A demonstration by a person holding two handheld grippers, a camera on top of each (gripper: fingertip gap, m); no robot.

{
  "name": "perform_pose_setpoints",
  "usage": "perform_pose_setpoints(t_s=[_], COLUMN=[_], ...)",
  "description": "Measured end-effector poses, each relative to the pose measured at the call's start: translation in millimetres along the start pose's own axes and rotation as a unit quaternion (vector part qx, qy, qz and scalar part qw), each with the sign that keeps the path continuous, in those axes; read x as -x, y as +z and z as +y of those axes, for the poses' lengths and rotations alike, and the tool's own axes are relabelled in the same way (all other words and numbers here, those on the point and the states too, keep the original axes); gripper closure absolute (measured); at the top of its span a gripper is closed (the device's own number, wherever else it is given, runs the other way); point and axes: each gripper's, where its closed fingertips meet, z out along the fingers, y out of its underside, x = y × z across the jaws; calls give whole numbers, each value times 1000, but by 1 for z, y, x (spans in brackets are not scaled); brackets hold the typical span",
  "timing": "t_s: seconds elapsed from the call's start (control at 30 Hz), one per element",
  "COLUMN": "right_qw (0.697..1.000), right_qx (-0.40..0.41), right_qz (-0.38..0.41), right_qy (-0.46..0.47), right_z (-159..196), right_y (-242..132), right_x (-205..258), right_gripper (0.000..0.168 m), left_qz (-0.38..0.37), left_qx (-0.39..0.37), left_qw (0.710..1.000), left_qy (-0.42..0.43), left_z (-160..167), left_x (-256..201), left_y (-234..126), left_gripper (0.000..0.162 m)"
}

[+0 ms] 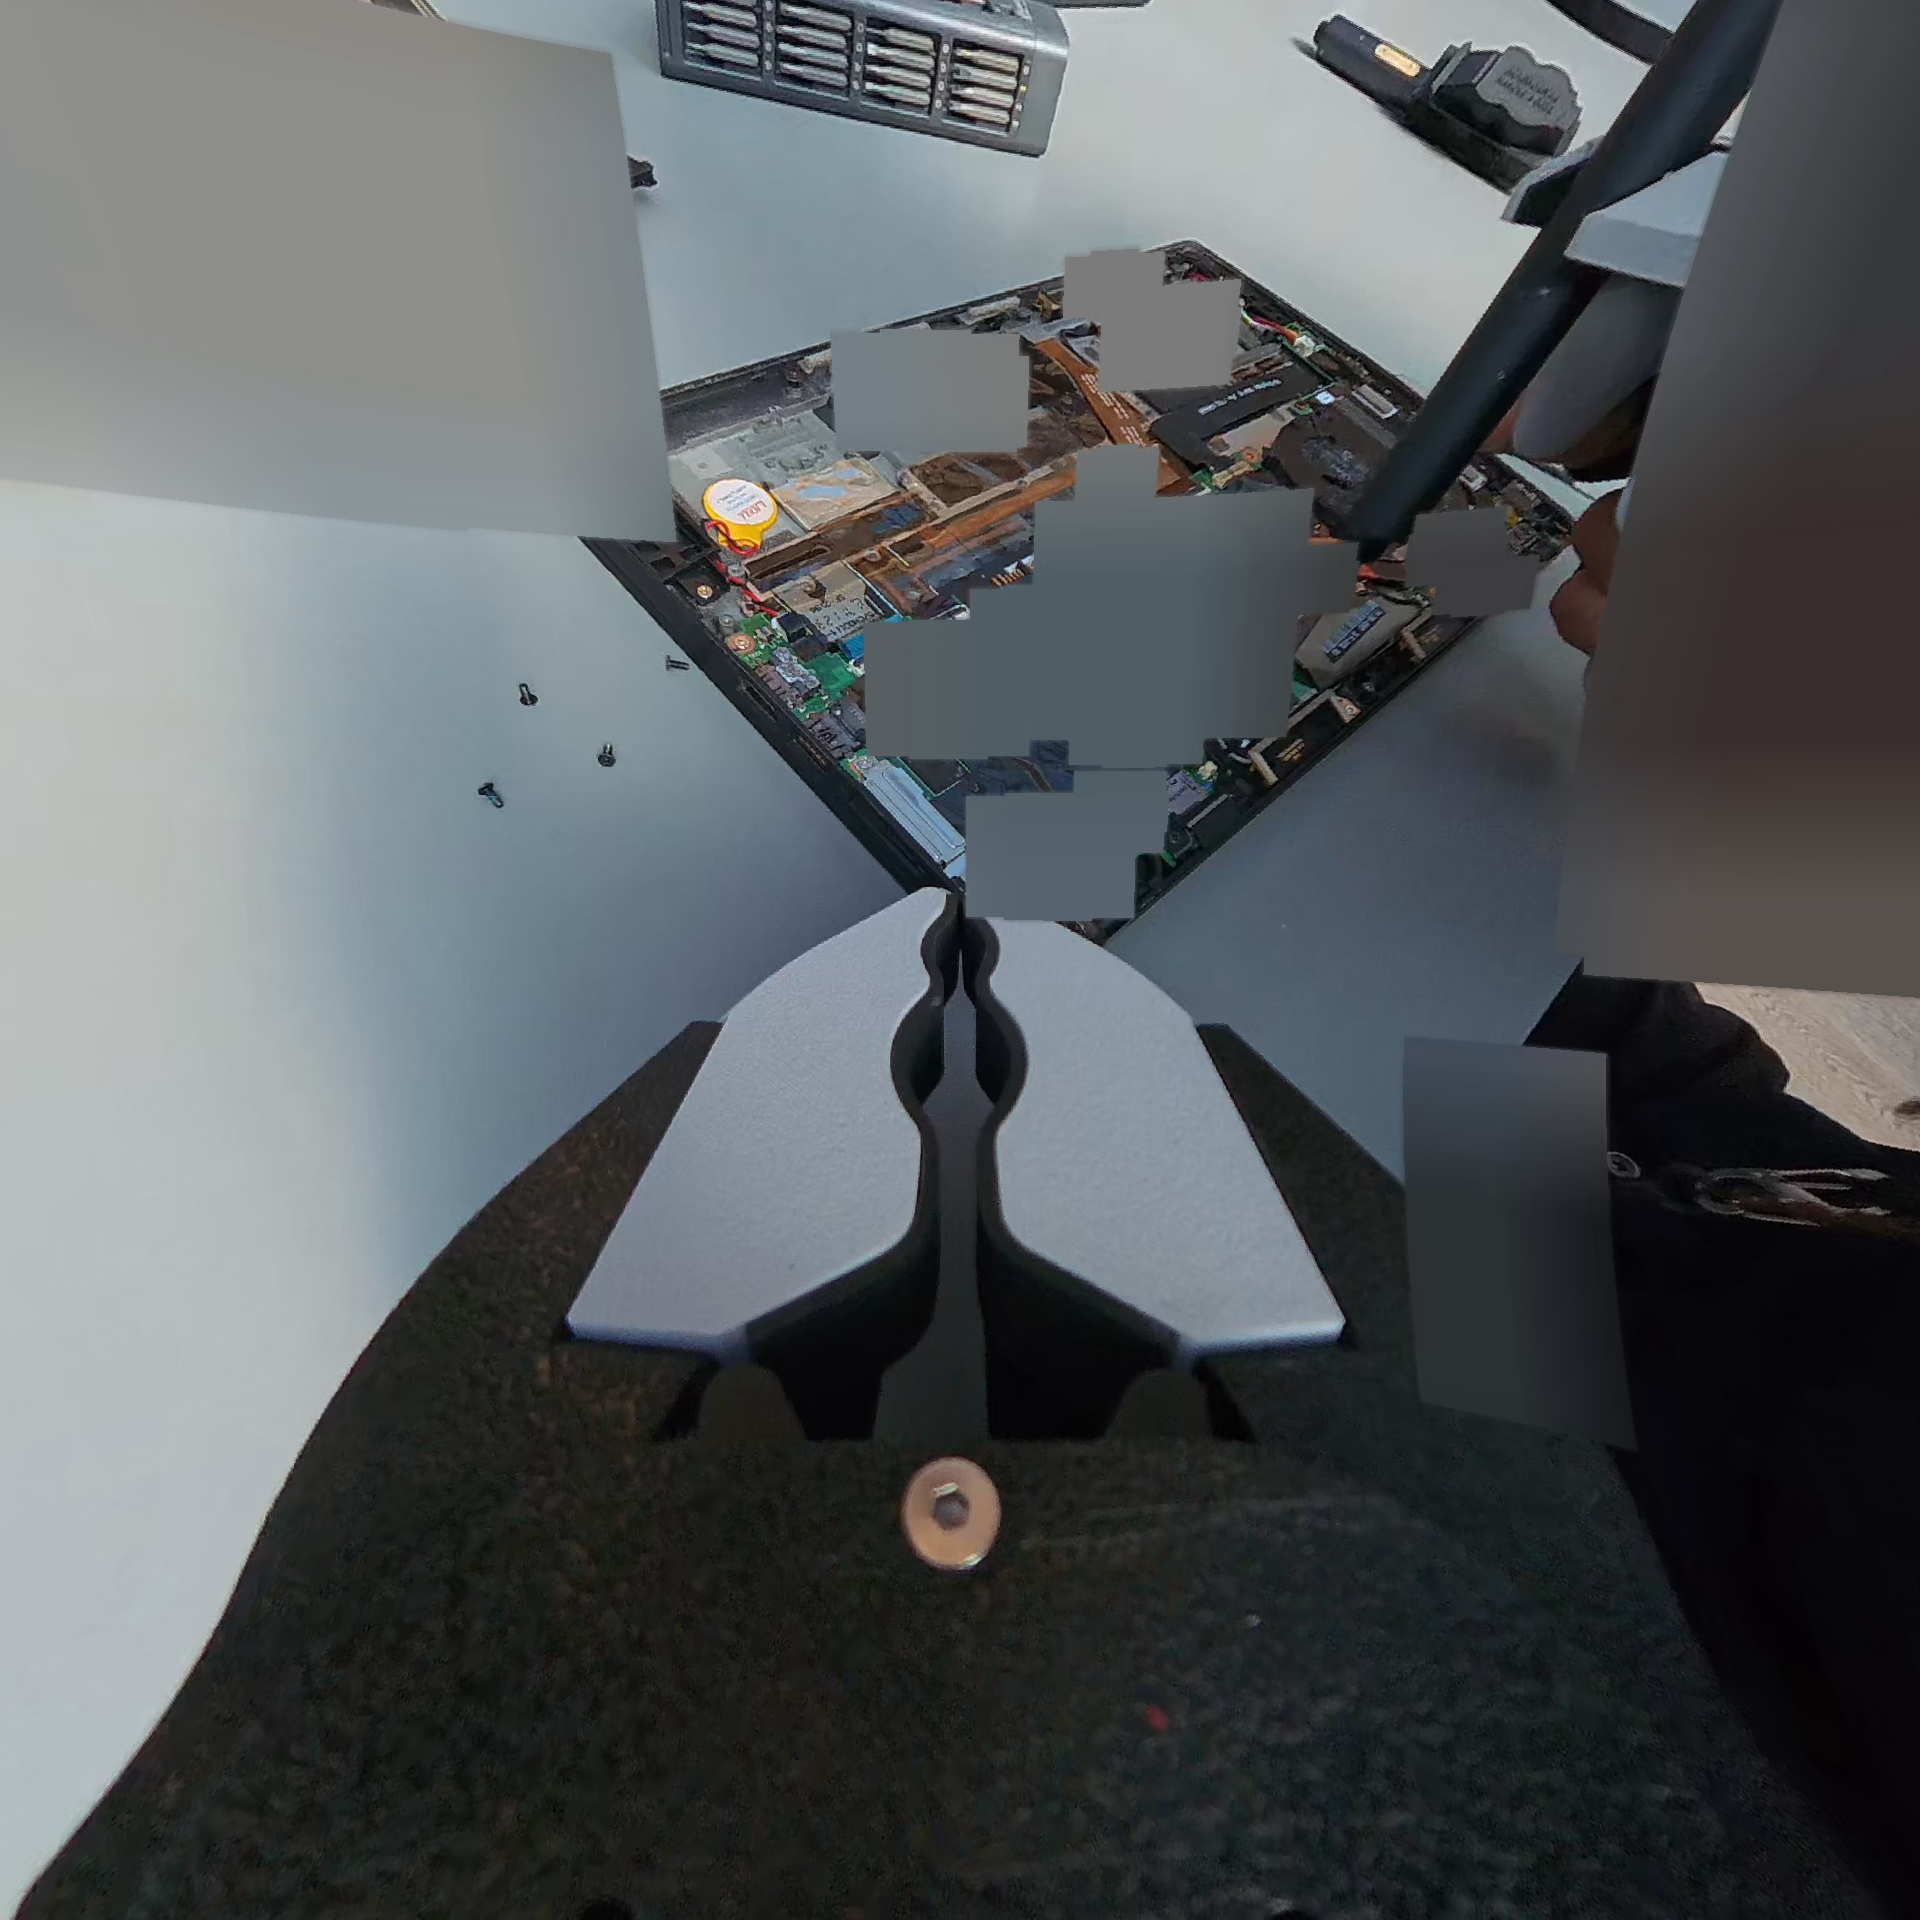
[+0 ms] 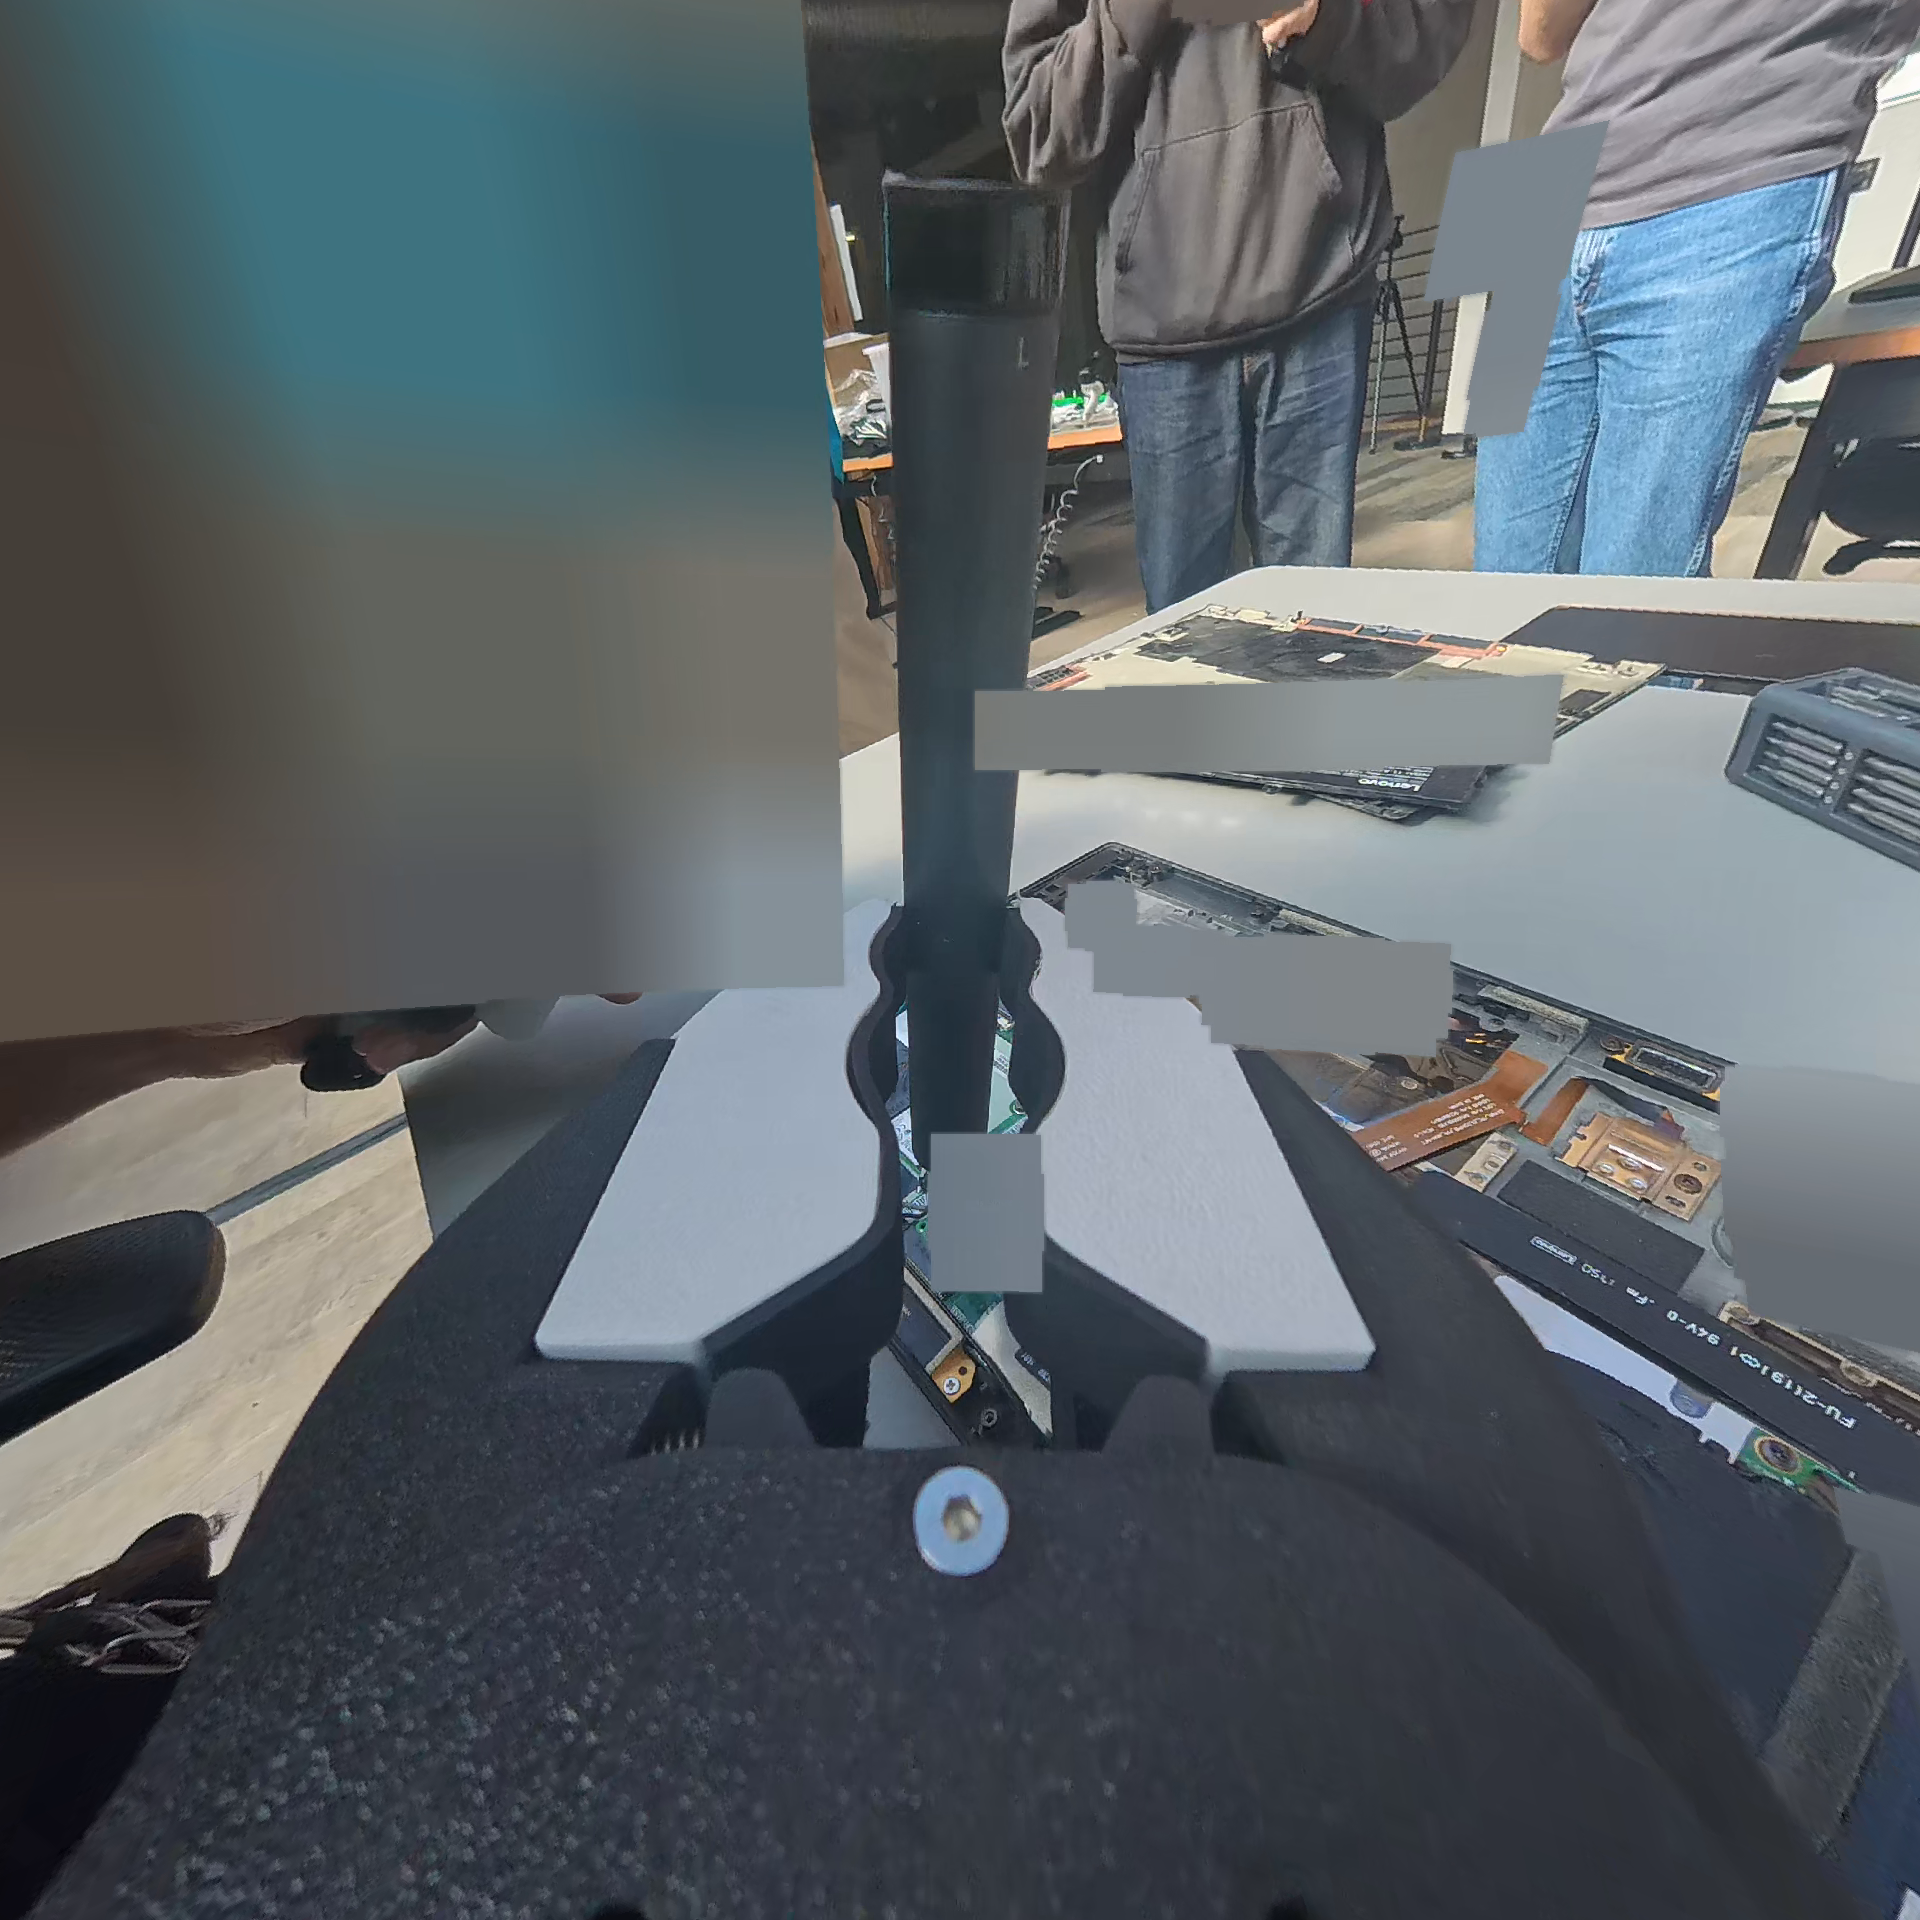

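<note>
The right gripper (image 2: 958, 951) is clamped round a long black tool handle (image 2: 966, 582), which stands up toward twelve o'clock in its own view. Beneath it lies the opened laptop (image 2: 1558, 1122), boards and copper-coloured flex exposed. The left gripper (image 1: 958, 925) is closed on nothing, its tips poised just over the laptop's near corner.

From the left wrist view the tool's tip (image 1: 1382, 540) meets the laptop's innards at about two o'clock. I'd judge a tilt or slip of that handle could gouge a board or snag a flex. Four loose screws (image 1: 566, 732) lie on the table (image 1: 260, 935) at about ten o'clock, easily swept off by the left gripper.

Only the left view shows the screws and the tip; only the right shows the clamp, a removed cover (image 2: 1351, 649) and two bystanders (image 2: 1247, 260) beyond the table.
</note>
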Motion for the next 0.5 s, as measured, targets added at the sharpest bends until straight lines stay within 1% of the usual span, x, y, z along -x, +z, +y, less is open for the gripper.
perform_pose_setpoints(t_s=[0.5], right_qw=[999], right_qx=[-7], right_qz=[44], right_qy=[4], right_z=[-2], right_y=[-31], right_x=[-15], right_gripper=[152], left_qz=[5], left_qx=[3], left_qw=[1000], left_qy=[7], left_z=[-3], left_x=[-3], left_y=[5], left_gripper=[162])
